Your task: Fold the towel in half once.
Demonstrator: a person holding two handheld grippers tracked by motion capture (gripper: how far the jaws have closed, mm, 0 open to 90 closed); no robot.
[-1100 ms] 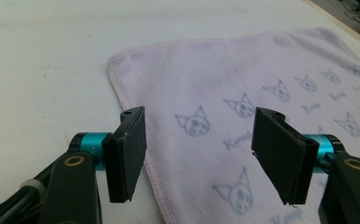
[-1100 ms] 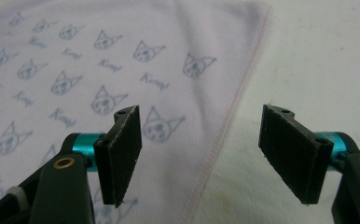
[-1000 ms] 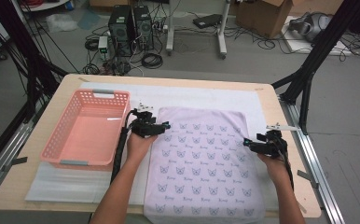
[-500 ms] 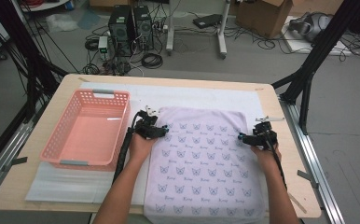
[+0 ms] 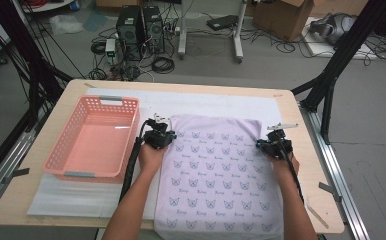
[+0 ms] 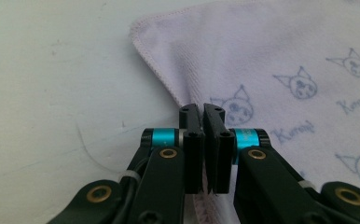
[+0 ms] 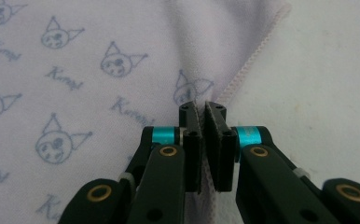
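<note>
High view first: a lilac towel [image 5: 216, 175] printed with small cat faces lies flat on the white sheet [image 5: 81, 195] that covers the surface [image 5: 11, 205], its near end hanging over the front edge. The left tongs [image 5: 167, 134] sit at the towel's left edge, just short of the far-left corner, and the right tongs [image 5: 259, 143] sit at its right edge, a little below the far-right corner, so the cloth stretches between the two. A pink basket [image 5: 95, 139] stands on the sheet just beside the left hand [image 5: 151, 157], apart from the towel.

Left gripper view adds what the height hides: the left tongs [image 6: 202, 114] are pressed together with the towel's hemmed edge [image 6: 169, 88] pinched between them, cloth also showing below the jaws. Right gripper view shows the same on the other side, the right tongs [image 7: 202, 112] clamped on the stitched hem [image 7: 248, 70], with a slight fold in the fabric rising from the grip.

Compared with a second ago, the right tongs have come inward from outside the towel's right edge onto the hem, while the left tongs have stayed at the left edge. The towel and basket lie where they were.
</note>
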